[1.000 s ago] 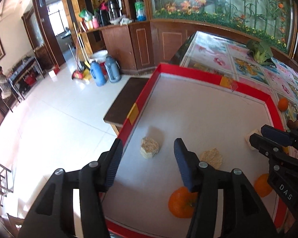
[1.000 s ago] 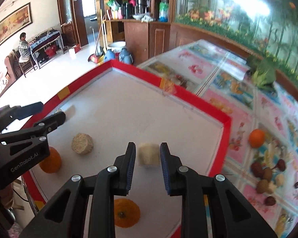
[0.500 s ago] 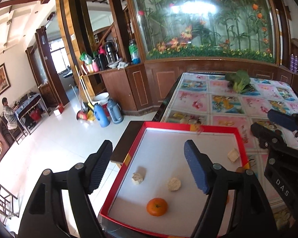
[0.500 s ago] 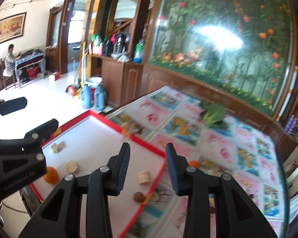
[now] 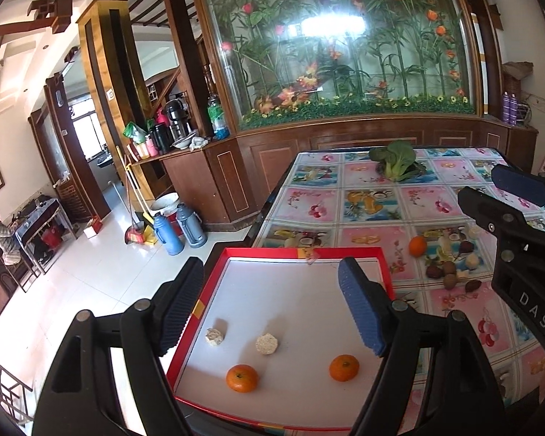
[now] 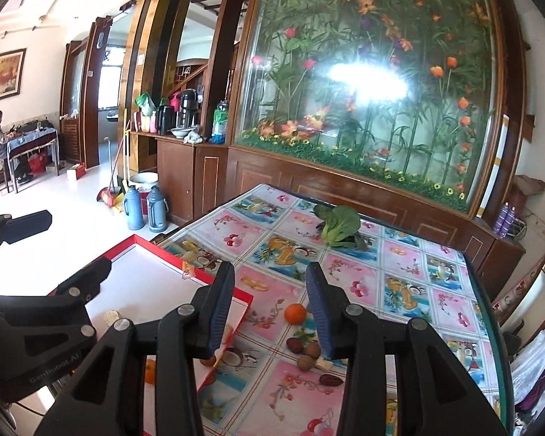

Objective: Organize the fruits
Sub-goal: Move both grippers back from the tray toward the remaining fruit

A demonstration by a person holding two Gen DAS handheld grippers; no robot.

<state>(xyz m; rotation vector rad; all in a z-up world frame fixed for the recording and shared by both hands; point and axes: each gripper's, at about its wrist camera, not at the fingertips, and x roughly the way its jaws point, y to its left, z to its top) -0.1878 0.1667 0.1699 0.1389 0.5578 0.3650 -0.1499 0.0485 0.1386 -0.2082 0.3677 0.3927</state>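
Two oranges [image 5: 241, 378] sit in the red tray [image 5: 294, 252], near edge; a third orange [image 6: 295, 313] lies on the bench [image 6: 410, 290] just right of the tray, with small brown fruits [image 6: 307, 354] beside it. Right claw [image 6: 270, 309] is nearer, jaws apart, empty, orange ahead between them. Left claw [image 5: 272, 309] is wide apart, empty, over the tray.

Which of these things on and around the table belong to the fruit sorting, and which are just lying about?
Part of the job:
- red-edged tray
- two oranges in the tray
- two pale round pieces
- orange on the tablecloth
- heap of small brown fruits
- left tongs and right tongs, both open and empty

Just lying about:
- leafy green vegetable
- blue flasks on the floor
- broom
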